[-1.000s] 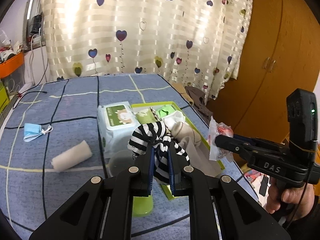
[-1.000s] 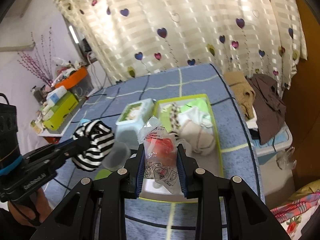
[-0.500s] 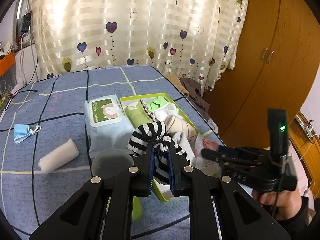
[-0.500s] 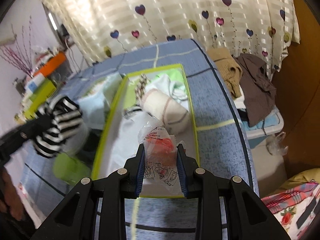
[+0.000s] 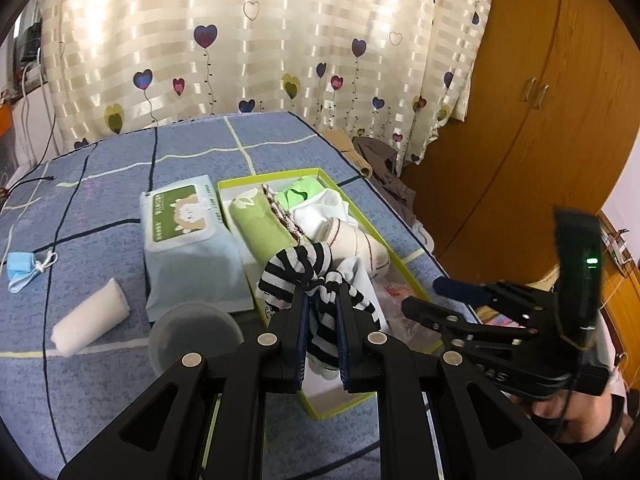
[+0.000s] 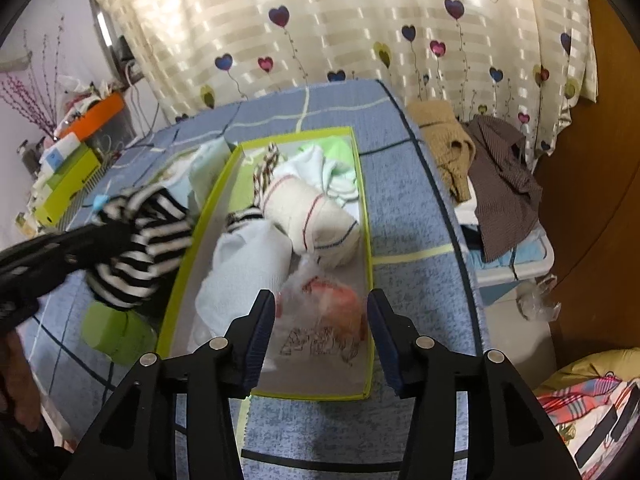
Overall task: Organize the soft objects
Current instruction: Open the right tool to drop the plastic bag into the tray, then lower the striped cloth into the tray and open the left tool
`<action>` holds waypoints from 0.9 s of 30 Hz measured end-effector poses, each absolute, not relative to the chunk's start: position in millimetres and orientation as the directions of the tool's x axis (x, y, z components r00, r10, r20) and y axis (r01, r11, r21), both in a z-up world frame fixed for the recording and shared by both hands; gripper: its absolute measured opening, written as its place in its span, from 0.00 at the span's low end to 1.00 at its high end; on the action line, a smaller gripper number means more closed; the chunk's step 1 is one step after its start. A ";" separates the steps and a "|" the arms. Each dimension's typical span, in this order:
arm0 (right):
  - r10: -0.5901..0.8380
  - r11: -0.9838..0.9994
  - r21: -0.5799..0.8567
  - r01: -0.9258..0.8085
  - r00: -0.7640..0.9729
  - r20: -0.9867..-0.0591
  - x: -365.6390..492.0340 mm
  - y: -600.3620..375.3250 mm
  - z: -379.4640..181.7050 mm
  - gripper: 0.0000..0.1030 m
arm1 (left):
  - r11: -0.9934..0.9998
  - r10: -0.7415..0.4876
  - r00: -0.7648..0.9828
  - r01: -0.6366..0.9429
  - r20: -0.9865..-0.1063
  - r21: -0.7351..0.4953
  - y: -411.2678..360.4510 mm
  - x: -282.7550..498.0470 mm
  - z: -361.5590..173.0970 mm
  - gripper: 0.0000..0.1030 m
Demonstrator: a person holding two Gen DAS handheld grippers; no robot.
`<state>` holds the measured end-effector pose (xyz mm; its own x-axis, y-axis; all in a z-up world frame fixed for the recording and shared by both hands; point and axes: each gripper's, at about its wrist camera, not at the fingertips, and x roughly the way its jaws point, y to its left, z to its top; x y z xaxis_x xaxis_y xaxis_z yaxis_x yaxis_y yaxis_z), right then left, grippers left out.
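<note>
While the right gripper (image 6: 321, 330) opens its jaws over the near end of the green-edged tray (image 6: 366, 216), the clear packet (image 6: 320, 312) with a red-orange item inside lies between the pads, no longer pinched, on the tray floor beside a pale blue cloth (image 6: 244, 264) and a cream rolled sock (image 6: 316, 220). The left gripper (image 5: 322, 312) is clenched on a black-and-white striped sock (image 5: 298, 270), held over the tray's left rim. Judged from this, the release goes best if the right jaws clear the packet fully before lifting straight up — snagged film would drag it out. Legible writing is scarce: "AS" shows on the right gripper's body; the print on the wipes pack (image 5: 184, 216) is too small to read.
</note>
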<state>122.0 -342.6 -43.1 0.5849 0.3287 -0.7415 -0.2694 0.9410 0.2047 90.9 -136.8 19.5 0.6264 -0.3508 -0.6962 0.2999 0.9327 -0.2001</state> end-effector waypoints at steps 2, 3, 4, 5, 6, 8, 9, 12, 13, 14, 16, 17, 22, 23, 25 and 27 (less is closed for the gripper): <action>0.340 0.937 0.213 -0.275 0.588 -0.734 121.4 -343.6 -40.1 0.46 | 0.935 -0.343 0.617 0.296 -0.709 -0.194 -139.9 97.4 14.3 0.13; 0.342 0.937 0.215 -0.277 0.589 -0.732 121.0 -344.2 -39.2 0.46 | 0.935 -0.341 0.614 0.297 -0.712 -0.192 -140.5 99.4 12.6 0.13; 0.346 0.935 0.218 -0.278 0.591 -0.729 120.7 -345.0 -38.6 0.46 | 0.935 -0.339 0.609 0.299 -0.716 -0.189 -142.1 102.4 10.1 0.13; 0.349 0.935 0.221 -0.279 0.591 -0.727 120.9 -345.7 -38.3 0.46 | 0.936 -0.338 0.602 0.299 -0.723 -0.187 -144.0 106.5 6.5 0.13; 0.353 0.933 0.225 -0.280 0.591 -0.725 121.7 -346.9 -38.0 0.46 | 0.936 -0.337 0.595 0.297 -0.730 -0.189 -145.1 110.1 3.4 0.13; 0.358 0.931 0.229 -0.284 0.590 -0.723 122.0 -347.8 -38.1 0.46 | 0.937 -0.334 0.585 0.294 -0.739 -0.190 -146.7 116.1 -2.2 0.13; 0.360 0.930 0.231 -0.285 0.590 -0.722 122.1 -347.8 -38.1 0.46 | 0.939 -0.328 0.580 0.288 -0.745 -0.189 -147.2 118.4 -5.5 0.13; 0.371 0.926 0.242 -0.289 0.585 -0.721 124.5 -349.0 -39.7 0.46 | 0.945 -0.310 0.566 0.269 -0.764 -0.184 -148.7 126.7 -14.9 0.13; 0.373 0.925 0.243 -0.290 0.583 -0.722 125.3 -348.7 -40.3 0.46 | 0.949 -0.300 0.561 0.261 -0.772 -0.180 -149.3 128.9 -17.9 0.13; 0.376 0.924 0.246 -0.293 0.581 -0.722 126.3 -348.9 -41.0 0.46 | 0.951 -0.293 0.555 0.254 -0.778 -0.177 -150.2 130.8 -20.6 0.13; 0.379 0.923 0.249 -0.294 0.578 -0.723 128.1 -349.0 -42.7 0.46 | 0.954 -0.281 0.547 0.245 -0.789 -0.170 -150.6 135.1 -25.4 0.13; 0.381 0.922 0.252 -0.294 0.576 -0.723 129.0 -349.0 -43.5 0.46 | 0.956 -0.273 0.543 0.244 -0.794 -0.163 -151.8 136.7 -27.1 0.13; 0.381 0.922 0.252 -0.293 0.576 -0.723 130.3 -349.1 -44.2 0.46 | 0.956 -0.269 0.544 0.253 -0.795 -0.150 -154.9 140.1 -26.7 0.19; 0.379 0.923 0.250 -0.293 0.578 -0.723 130.8 -348.8 -44.3 0.46 | 0.957 -0.264 0.548 0.250 -0.794 -0.145 -154.6 140.2 -25.8 0.21; 0.377 0.924 0.247 -0.293 0.581 -0.721 131.1 -348.6 -43.2 0.46 | 0.958 -0.265 0.555 0.247 -0.788 -0.148 -152.3 140.5 -24.2 0.34; 0.377 0.924 0.245 -0.294 0.586 -0.718 131.0 -348.0 -42.3 0.46 | 0.957 -0.274 0.567 0.240 -0.777 -0.162 -147.8 138.7 -21.2 0.42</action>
